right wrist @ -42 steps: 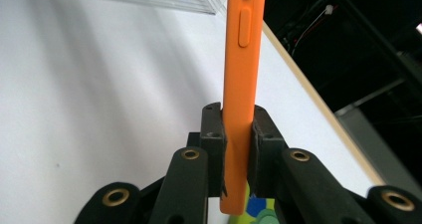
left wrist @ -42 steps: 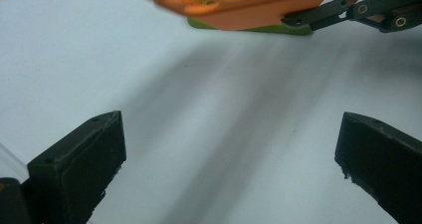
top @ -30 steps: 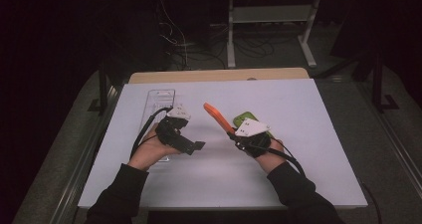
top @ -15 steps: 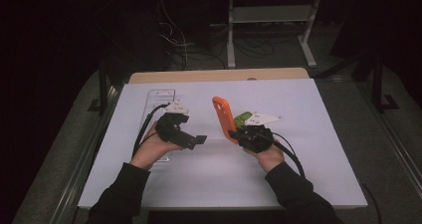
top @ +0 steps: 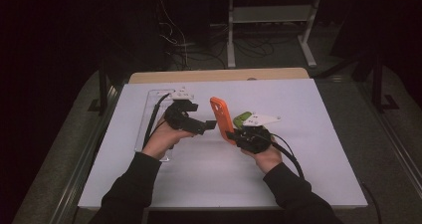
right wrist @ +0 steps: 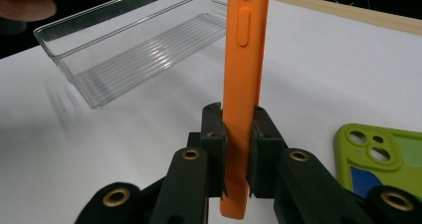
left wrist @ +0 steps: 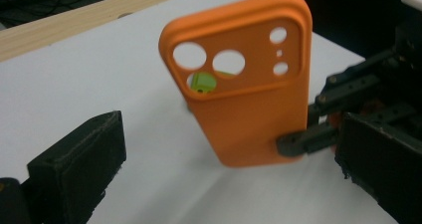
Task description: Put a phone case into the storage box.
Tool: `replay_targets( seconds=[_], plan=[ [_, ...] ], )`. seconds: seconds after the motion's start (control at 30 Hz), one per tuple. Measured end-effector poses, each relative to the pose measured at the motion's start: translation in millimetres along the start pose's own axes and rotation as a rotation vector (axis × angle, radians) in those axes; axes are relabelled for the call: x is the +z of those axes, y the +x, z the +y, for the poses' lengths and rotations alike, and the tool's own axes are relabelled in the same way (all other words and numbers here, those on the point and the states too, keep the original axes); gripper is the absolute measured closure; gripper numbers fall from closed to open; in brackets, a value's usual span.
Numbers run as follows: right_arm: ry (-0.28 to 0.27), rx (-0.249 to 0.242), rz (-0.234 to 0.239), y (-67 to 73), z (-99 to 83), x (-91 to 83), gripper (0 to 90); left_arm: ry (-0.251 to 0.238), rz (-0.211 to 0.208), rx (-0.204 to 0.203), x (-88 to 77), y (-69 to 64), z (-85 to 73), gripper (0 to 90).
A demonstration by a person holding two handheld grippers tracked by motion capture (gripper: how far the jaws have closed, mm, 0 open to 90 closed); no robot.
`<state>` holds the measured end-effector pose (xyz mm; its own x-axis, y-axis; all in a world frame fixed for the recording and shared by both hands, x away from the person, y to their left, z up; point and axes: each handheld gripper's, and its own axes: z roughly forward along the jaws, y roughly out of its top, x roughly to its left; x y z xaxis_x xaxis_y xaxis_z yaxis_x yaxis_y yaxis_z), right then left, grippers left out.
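Observation:
An orange phone case (top: 221, 118) stands upright above the white table top, camera holes at its upper end. My right gripper (top: 232, 135) is shut on its lower edge; in the right gripper view the pads (right wrist: 238, 129) pinch the orange case (right wrist: 244, 59) edge-on. My left gripper (top: 208, 126) is open just left of the case. In the left gripper view its jaws (left wrist: 234, 144) stand wide apart on both sides of the orange case (left wrist: 244, 94), without touching it. A green phone case (top: 242, 117) lies flat behind the right gripper.
A clear plastic tray (top: 153, 115) lies empty at the left, under the left hand's cable; it shows again in the right gripper view (right wrist: 134, 50). The white table top (top: 308, 154) ends in a wooden strip (top: 219, 75) at the back. The green case (right wrist: 380, 154) lies right of the jaws.
The right gripper has turned the orange case from a low slant to upright. The left gripper has moved right, up to the case.

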<state>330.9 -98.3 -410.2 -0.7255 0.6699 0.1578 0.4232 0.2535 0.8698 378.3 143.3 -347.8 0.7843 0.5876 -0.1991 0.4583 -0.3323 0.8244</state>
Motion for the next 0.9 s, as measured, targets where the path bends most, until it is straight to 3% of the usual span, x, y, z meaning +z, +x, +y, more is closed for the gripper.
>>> replay_targets(
  seconds=[0.23, 0.3, 0.4, 0.9],
  plan=[
    [-0.002, -0.008, 0.009, 2.1, 1.1, -0.6, 78.6, -0.02, -0.029, -0.004, 15.3, -2.2, 5.8, 0.0],
    [-0.003, -0.012, 0.015, 2.6, 1.2, -0.6, 78.6, -0.017, -0.032, 0.014, 19.7, -1.9, 8.3, 0.0],
    [-0.005, -0.014, 0.021, 3.5, 1.5, -0.5, 78.6, -0.025, -0.041, -0.001, 23.5, -2.8, 10.0, 0.0],
    [-0.008, -0.009, 0.038, 6.6, 1.8, 1.3, 78.7, -0.045, -0.053, -0.034, 29.6, -3.3, 10.4, 0.0]
  ],
)
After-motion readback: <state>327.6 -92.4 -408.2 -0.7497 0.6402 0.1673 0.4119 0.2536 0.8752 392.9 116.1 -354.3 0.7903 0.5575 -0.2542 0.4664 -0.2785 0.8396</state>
